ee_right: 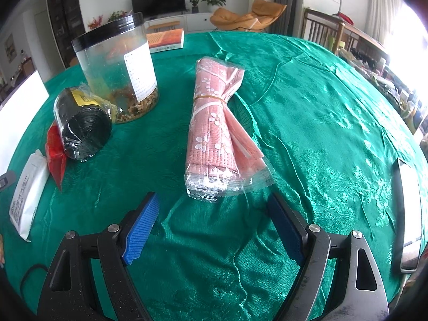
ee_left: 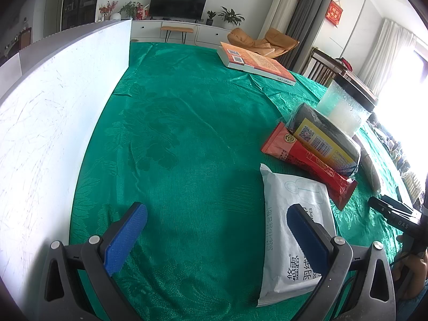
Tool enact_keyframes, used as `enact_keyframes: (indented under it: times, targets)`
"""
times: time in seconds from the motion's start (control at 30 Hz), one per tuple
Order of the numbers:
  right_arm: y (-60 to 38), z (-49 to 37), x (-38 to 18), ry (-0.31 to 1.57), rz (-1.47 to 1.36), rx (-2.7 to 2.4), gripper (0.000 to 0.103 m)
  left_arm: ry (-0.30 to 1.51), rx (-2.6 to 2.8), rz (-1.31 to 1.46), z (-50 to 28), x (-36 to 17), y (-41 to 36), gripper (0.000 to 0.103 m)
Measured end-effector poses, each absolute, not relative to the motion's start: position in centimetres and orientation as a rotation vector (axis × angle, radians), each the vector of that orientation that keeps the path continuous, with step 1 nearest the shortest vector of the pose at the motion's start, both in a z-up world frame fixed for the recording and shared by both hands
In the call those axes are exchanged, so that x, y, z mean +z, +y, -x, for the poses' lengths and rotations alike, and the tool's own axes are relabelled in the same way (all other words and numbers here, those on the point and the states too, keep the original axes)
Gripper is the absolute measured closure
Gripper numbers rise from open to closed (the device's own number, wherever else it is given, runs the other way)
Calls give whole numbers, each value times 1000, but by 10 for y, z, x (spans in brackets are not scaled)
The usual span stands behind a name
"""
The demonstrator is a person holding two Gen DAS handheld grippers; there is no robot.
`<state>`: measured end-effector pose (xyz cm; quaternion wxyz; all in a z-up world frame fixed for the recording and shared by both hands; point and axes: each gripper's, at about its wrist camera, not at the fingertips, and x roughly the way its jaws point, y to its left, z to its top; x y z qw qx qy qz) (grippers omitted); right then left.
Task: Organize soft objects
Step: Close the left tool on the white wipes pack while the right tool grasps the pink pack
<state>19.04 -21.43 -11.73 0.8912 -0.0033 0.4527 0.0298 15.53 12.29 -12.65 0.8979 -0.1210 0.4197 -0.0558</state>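
Observation:
My left gripper [ee_left: 216, 211] stands open over the green tablecloth [ee_left: 187, 133], nothing between its blue pads. A white wipes pack [ee_left: 291, 230] lies flat just under its right finger. Beyond it lie a red packet [ee_left: 307, 163] and a black bag roll [ee_left: 329, 133] with a yellow label. My right gripper [ee_right: 214, 200] is open too, empty, with a pink floral mask pack [ee_right: 216, 123] in clear wrap lying just ahead of its tips. The right wrist view also shows the black bag roll [ee_right: 80, 125], the red packet [ee_right: 54, 155] and the white wipes pack [ee_right: 28, 195] at left.
A clear jar [ee_right: 120, 69] with a black lid stands behind the roll. An orange book [ee_left: 256, 61] lies at the far table edge. A white board [ee_left: 53, 107] walls the left side. A phone [ee_right: 408, 214] lies at right. Chairs [ee_right: 329, 32] stand beyond the table.

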Motion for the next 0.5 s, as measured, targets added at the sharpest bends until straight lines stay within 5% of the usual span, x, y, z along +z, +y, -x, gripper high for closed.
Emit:
enact_keyframes:
  times: [0.27, 0.5]
  targets:
    - [-217, -192, -118, 933, -17, 72, 18, 941, -330, 433, -158, -103, 105, 0]
    - [-218, -194, -117, 932, -19, 73, 18, 1038, -233, -55, -165, -123, 31, 0]
